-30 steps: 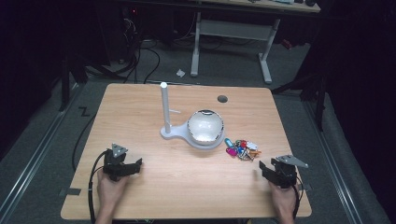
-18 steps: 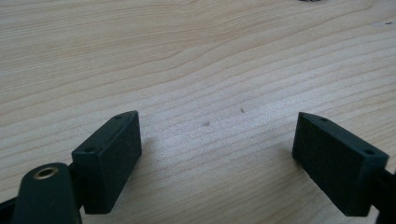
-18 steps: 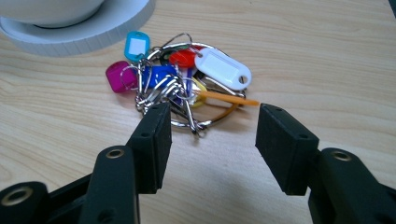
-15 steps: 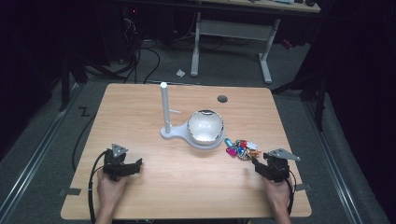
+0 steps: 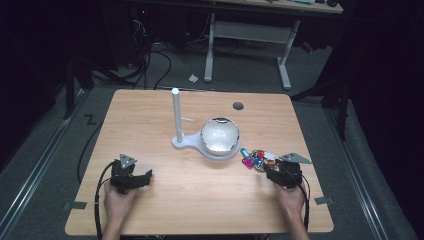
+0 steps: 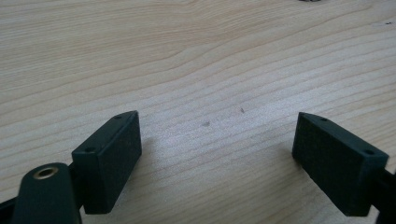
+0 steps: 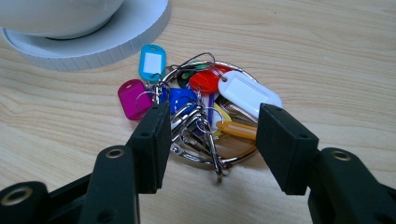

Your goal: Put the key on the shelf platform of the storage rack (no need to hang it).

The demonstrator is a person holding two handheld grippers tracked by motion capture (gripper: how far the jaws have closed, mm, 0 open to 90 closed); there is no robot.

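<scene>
While the left gripper (image 5: 142,178) rests open-jawed on the bare table (image 5: 150,115), the right gripper (image 7: 210,135) straddles the key bunch (image 7: 201,112), unclenched.

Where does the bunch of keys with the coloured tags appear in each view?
High view: bunch of keys lies right of centre on the table, just ahead of the right gripper.
Left gripper view: bare wood between open jaws; the keys are not in it.
Right gripper view: bunch of keys at centre, between the open jaws, unpinched.
Shared landmark: the white round base beside the keys.
</scene>
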